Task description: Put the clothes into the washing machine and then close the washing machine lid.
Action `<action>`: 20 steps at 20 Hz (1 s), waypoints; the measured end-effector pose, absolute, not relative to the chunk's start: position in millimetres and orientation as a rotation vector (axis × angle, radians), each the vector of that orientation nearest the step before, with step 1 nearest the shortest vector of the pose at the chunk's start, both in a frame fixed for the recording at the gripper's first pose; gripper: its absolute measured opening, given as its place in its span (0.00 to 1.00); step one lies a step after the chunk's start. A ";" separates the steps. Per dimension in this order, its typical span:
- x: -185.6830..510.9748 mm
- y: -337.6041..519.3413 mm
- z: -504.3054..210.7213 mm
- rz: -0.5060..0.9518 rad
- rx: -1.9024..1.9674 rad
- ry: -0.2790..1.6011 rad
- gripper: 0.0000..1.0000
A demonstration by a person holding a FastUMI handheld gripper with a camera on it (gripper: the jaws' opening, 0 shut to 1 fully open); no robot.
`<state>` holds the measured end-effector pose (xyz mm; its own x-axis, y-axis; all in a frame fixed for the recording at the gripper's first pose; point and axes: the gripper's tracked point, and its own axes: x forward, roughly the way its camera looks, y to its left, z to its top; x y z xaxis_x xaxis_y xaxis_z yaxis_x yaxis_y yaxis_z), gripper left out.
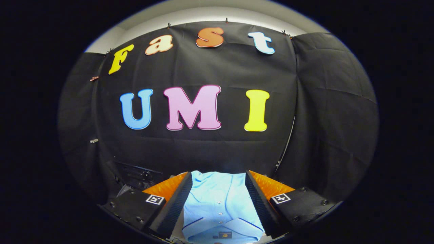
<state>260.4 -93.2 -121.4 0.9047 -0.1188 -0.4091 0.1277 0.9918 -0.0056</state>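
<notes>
Clothes first: one light blue shirt [218,200] lies folded flat, collar nearest me, button placket running away from me, on what seems to be a pale bench, though little of its surface can be made out.

Gripper view. My tongs [218,203] are spread wide, one finger to either side of the shirt and neither pressing on it; the garment sits between and just below them, reaching a little beyond the fingertips. I hold nothing. Beyond the shirt hangs the black cloth wall [217,149] of the booth, and a dark piece of equipment [137,176] stands beyond my left finger; I cannot tell whether it is the washing machine.

Step in hand, as I judge it: the approach to the first pick, with the shirt not yet gripped and the lid not yet dealt with. The next move calls for lowering the tongs onto the fabric, pinching a fold firmly enough that the whole shirt lifts, then carrying it to the drum.

Count: one shirt, one pair of tongs with two fingers, four buttons visible along the placket.
</notes>
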 end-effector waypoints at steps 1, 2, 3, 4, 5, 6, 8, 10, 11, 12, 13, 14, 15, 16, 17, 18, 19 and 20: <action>270.4 -94.3 -135.1 -0.124 0.022 0.457 0.98; 279.4 -95.7 -150.4 -0.120 0.023 0.495 0.98; 286.9 -97.5 -163.8 -0.122 0.023 0.527 0.98; 292.9 -98.6 -174.5 -0.122 0.026 0.557 0.99; 299.4 -99.6 -186.9 -0.120 0.027 0.585 0.99; 305.0 -99.9 -199.6 -0.117 0.024 0.611 0.99; 314.7 -103.7 -219.8 -0.119 0.011 0.658 0.99; 320.8 -108.2 -240.0 -0.122 0.008 0.714 0.99; 323.9 -111.6 -249.4 -0.126 0.008 0.743 0.99; 324.3 -114.2 -259.4 -0.133 0.009 0.773 0.99; 324.6 -118.1 -269.6 -0.141 0.013 0.802 0.99; 326.2 -119.9 -279.0 -0.144 0.018 0.829 0.98; 325.7 -121.1 -288.3 -0.142 0.023 0.852 0.98; 325.1 -122.2 -297.4 -0.142 0.025 0.876 0.99; 324.9 -122.9 -304.5 -0.142 0.022 0.898 0.98; 325.4 -122.9 -305.6 -0.138 0.016 0.902 0.98; 329.0 -122.5 -305.9 -0.137 0.009 0.888 0.98; 326.9 -121.5 -305.5 -0.132 0.001 0.896 0.98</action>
